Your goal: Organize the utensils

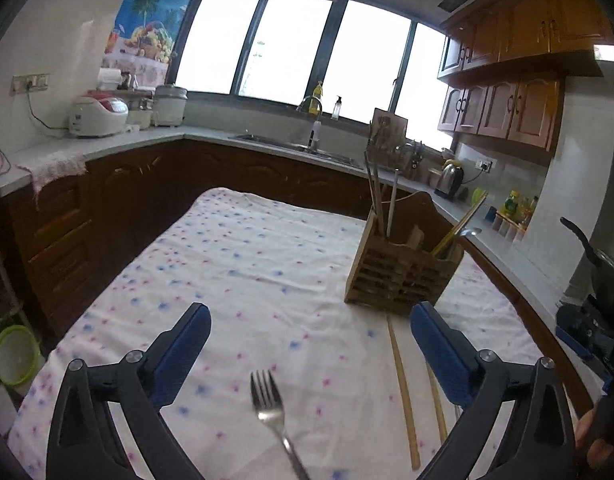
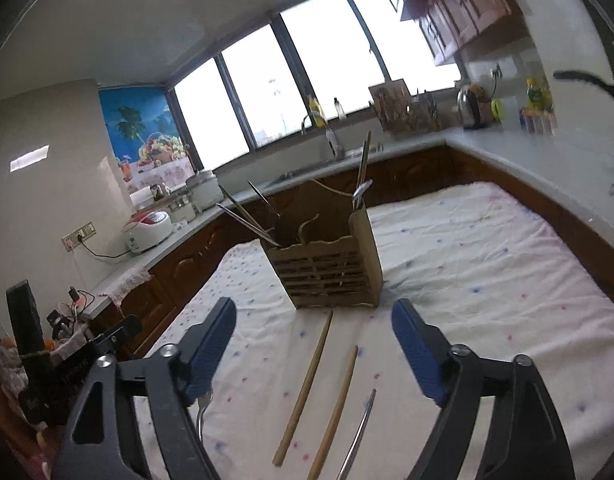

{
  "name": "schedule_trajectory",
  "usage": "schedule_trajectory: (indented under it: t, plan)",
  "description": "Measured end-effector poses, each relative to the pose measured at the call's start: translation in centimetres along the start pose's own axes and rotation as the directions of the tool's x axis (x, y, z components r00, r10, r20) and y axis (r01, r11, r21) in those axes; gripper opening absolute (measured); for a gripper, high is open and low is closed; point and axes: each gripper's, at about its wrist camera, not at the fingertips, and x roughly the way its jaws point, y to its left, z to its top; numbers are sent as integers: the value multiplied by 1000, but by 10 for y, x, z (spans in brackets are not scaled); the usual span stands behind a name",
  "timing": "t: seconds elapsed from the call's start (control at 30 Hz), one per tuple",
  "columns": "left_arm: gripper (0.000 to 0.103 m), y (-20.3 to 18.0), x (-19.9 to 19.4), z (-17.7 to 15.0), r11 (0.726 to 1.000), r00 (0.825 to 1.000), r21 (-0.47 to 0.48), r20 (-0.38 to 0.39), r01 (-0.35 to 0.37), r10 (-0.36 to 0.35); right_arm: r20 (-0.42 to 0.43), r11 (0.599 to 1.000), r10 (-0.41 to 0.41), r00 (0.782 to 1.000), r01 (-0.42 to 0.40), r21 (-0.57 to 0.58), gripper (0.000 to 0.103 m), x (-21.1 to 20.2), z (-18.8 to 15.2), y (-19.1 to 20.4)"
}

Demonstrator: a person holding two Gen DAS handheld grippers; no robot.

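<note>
A wooden utensil holder (image 1: pixel 399 268) stands on the flowered tablecloth, with chopsticks and a spoon upright in it; it also shows in the right wrist view (image 2: pixel 327 272). A metal fork (image 1: pixel 273 412) lies between the fingers of my open, empty left gripper (image 1: pixel 309 316). Two wooden chopsticks (image 1: pixel 405 396) lie to its right. In the right wrist view the two chopsticks (image 2: pixel 307 384) and a metal handle (image 2: pixel 361 432) lie between the fingers of my open, empty right gripper (image 2: pixel 313 316). The fork (image 2: pixel 203 412) shows partly behind its left finger.
The table (image 1: pixel 247 248) is covered by a white cloth with blue and pink dots. A kitchen counter with a sink (image 1: pixel 299 146), a rice cooker (image 1: pixel 99 116) and a kettle (image 1: pixel 451 178) runs behind and to the right of it.
</note>
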Motion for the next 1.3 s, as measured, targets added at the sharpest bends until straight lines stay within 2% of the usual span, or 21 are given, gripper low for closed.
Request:
schedule_trajectory:
  t: [0.1,0.2,0.33,0.4,0.43,0.47,0.5,0.53,0.57,0.77,0.9,1.03,1.3]
  plan:
    - [102,-3,-17,-11,1000,1000,14,19,-1,1,28,999,-30,999,32,-40,95,-14,-13,8]
    - [102,-7,-30,-23,999,1000,51,26,7,-9,37,996,-49,998,52,-72,97,-24,-21,15]
    - [102,-10,-53,-20,995,997,68,16,75,-77,58,991,-28,998,35,-128,97,-43,-5,27]
    - [102,-8,-66,-11,994,995,62,51,85,-88,117,987,-19,993,38,-156,98,-59,7,36]
    - [102,-8,-76,-6,994,993,64,77,90,-94,169,986,-18,986,46,-161,103,-69,12,39]
    - [102,-8,-83,-3,993,990,70,100,90,-97,212,985,-24,977,60,-161,103,-76,13,41]
    - [102,-10,-87,-2,994,991,81,108,74,-83,259,984,-34,965,78,-162,103,-83,13,42]
    - [102,-12,-90,-3,995,993,99,116,24,-35,294,982,-44,955,96,-165,103,-88,10,43]
    - [102,-12,-91,-8,994,992,106,124,-2,-12,300,980,-50,953,104,-168,103,-89,7,43]
    - [102,-2,-104,-41,996,987,81,163,-25,12,190,987,-85,978,109,-119,103,-67,-32,29]
    - [102,-12,-99,-64,993,991,115,132,-31,15,118,989,-105,987,117,-95,103,-53,-54,23]
    - [102,-18,-94,-75,987,995,155,93,-41,27,141,984,-112,984,129,-119,103,-59,-70,26]
    - [102,-25,-107,-74,977,994,206,105,-55,33,162,980,-119,979,143,-140,103,-65,-79,31]
